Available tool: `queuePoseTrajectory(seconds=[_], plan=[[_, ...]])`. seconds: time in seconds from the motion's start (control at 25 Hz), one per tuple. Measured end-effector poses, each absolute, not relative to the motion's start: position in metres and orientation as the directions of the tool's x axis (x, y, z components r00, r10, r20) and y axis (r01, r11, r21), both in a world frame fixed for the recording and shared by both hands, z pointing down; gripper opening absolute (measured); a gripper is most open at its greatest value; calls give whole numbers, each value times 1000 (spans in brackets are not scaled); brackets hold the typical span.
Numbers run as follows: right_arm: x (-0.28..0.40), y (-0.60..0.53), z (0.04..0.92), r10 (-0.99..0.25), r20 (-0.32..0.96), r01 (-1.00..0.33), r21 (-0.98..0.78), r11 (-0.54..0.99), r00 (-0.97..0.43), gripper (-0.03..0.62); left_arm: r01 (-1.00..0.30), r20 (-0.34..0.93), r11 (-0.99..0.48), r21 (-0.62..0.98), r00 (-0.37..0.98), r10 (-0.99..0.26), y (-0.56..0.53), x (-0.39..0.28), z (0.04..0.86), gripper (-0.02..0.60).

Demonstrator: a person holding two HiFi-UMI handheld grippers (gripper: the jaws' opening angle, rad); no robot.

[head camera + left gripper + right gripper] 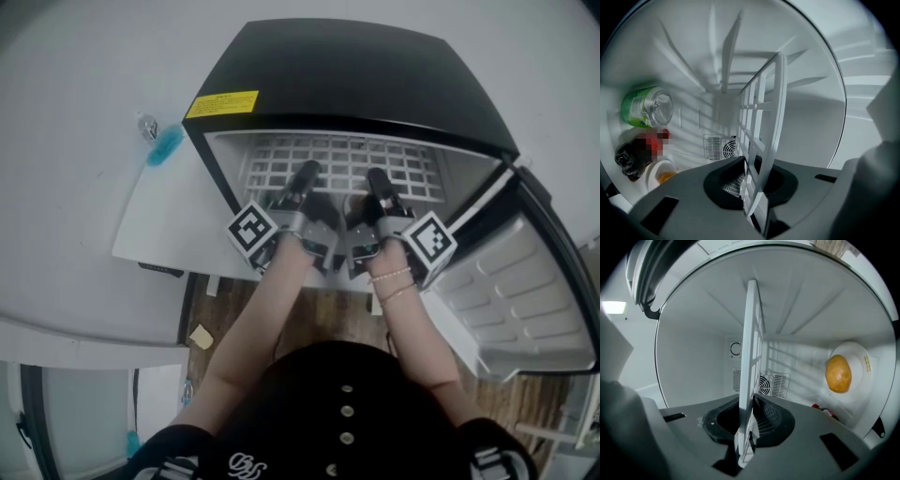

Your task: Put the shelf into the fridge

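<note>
- L gripper [307,173] & R gripper [377,178], frame center: each clamped on white wire shelf [347,155] inside black fridge [356,75].
- Fridge door [525,291] open at right.
- White table [169,220] at left.
- Wood floor [314,314] below.

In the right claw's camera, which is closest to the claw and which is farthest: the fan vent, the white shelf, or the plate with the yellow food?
1. The shelf: in the middle, right between the right claw's jaws.
2. The plate: off to the right in that view, partway in.
3. The fan vent: on the back wall, behind the shelf.
</note>
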State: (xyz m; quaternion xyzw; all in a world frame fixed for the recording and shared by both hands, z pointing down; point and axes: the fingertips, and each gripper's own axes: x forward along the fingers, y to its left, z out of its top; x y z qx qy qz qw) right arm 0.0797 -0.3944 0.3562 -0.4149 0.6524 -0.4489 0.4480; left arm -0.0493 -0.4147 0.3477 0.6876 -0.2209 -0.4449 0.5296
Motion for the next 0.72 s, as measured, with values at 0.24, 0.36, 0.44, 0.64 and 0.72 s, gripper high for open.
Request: queuePoseTrajectory(seconds=[0.24,0.36,0.44,0.64,0.72], plan=[[78,-393,354,-926,-256,-112,-949,296,-276,41,118,-355,-346,931,511,-783,-409,-47,348,46],[77,-392,353,-922,-264,-104,-947,303,-284,44,91,-347,-352,931,517,-783,-408,-48,346,46],[75,-390,353,-919,-259,-120,-945,305,-296,46,75,-342,-357,931,519,-784,-405,-49,347,55],[70,-380,350,-917,-236,-158,-942,298,-320,94,3,-307,-358,934,518,-798,-399,-57,351,98],[69,-377,349,-916,-237,-160,-940,300,-323,110,1,-309,-360,933,517,-798,-395,-60,349,112]])
